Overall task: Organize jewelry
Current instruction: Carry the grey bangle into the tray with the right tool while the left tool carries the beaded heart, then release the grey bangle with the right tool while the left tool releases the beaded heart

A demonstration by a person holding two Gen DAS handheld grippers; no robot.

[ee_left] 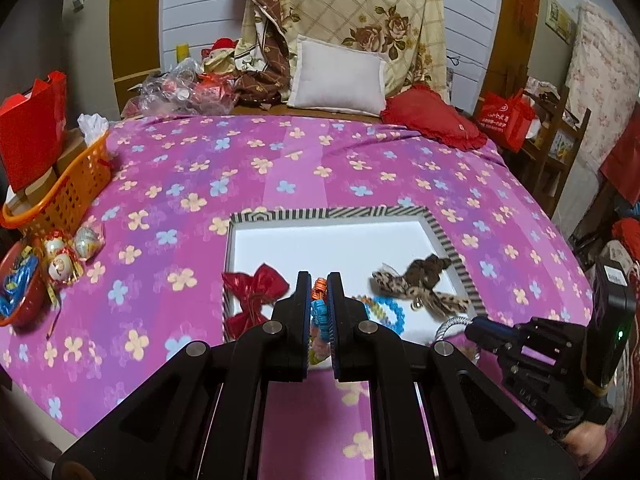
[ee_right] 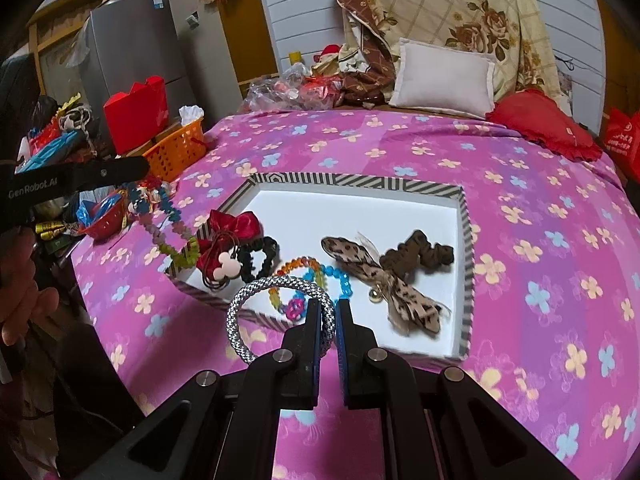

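A shallow white tray with a striped rim (ee_left: 340,213) (ee_right: 360,182) lies on the pink flowered bedspread. In it lie a red bow (ee_left: 256,286) (ee_right: 234,224), a leopard bow (ee_left: 416,294) (ee_right: 384,280), a brown scrunchie (ee_right: 420,256), a black scrunchie (ee_right: 258,262) and a coloured bead bracelet (ee_right: 320,276). My left gripper (ee_left: 319,280) is shut on a multicoloured bead bracelet (ee_left: 319,312), which hangs over the tray's left edge in the right wrist view (ee_right: 176,236). My right gripper (ee_right: 329,308) is shut on a silver braided ring (ee_right: 256,300) above the tray's near edge.
An orange basket (ee_left: 68,188) (ee_right: 176,148), a red box (ee_left: 32,136) and a red bowl of trinkets (ee_left: 20,292) stand at the bed's left side. Pillows (ee_left: 340,76) and a red cushion (ee_left: 436,120) lie at the headboard. A red bag (ee_left: 508,116) is at the right.
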